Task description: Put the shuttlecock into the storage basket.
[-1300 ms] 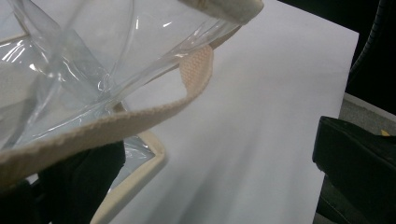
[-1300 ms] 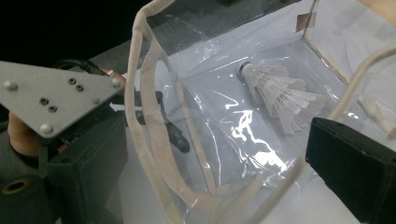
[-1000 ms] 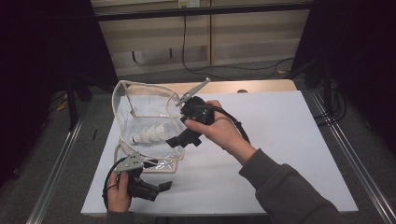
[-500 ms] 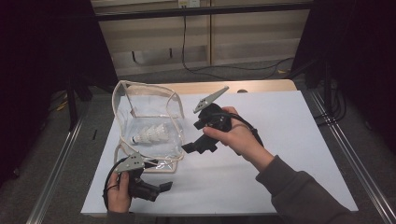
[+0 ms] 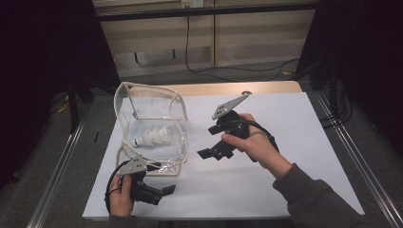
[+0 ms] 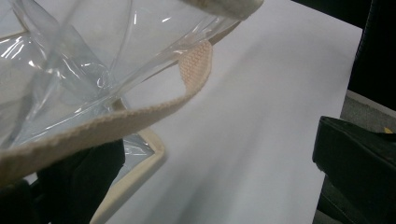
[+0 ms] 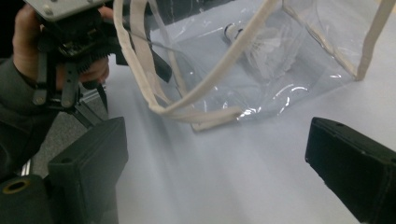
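Two hand-held black two-jaw grippers work over a white sheet-covered table (image 5: 285, 156) in the high view. Left gripper (image 5: 164, 191) sits low at the near left edge, just below the transparent plastic bag with cream fabric trim and straps (image 5: 152, 126), which stands open on the sheet; a white feathered shuttlecock (image 5: 154, 137) lies on its side inside that bag. Right gripper (image 5: 209, 153) hovers to the right of the bag, apart from it, jaws spread and empty. From the left gripper view, a cream woven strap (image 6: 140, 114) of the bag crosses the frame above the left-hand jaw, with clear plastic wall behind; the jaws stand wide apart, and whether the strap rests on the lower jaw cannot be told. From the right gripper view, both jaws are parted wide over bare white sheet, nothing between them; the bag (image 7: 280, 74) lies ahead, shuttlecock (image 7: 266, 44) visible through its wall, and the left gripper (image 7: 70, 51) sits at the bag's far strap loops.
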The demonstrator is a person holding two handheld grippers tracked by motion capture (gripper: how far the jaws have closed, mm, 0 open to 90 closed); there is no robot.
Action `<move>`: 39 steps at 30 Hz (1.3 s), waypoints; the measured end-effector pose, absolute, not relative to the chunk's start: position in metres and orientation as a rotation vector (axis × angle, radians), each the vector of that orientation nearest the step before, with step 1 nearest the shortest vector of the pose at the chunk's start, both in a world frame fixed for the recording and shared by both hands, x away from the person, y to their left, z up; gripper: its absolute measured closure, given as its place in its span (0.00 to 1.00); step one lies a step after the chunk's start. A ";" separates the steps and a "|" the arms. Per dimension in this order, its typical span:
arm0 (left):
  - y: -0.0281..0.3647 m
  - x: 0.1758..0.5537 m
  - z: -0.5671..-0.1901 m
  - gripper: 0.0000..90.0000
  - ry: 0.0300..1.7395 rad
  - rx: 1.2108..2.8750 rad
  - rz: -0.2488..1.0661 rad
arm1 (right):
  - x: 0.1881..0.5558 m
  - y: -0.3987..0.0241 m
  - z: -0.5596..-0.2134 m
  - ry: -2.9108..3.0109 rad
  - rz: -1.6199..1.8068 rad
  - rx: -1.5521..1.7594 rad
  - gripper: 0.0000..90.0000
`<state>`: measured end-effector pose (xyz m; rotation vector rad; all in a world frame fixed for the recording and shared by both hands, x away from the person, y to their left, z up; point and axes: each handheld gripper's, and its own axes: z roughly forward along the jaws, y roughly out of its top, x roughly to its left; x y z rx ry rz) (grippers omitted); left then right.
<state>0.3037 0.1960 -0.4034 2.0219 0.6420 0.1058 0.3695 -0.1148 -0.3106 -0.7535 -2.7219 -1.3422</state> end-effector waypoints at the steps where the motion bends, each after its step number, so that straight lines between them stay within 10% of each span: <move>1: 0.196 0.304 -0.403 0.03 0.642 2.025 0.104 | 0.369 -0.116 -0.312 -2.726 -1.345 -0.756 0.06; 39: 0.195 0.303 -0.403 0.03 0.642 2.019 0.106 | 0.347 -0.188 -0.367 -2.707 -1.416 -0.840 0.06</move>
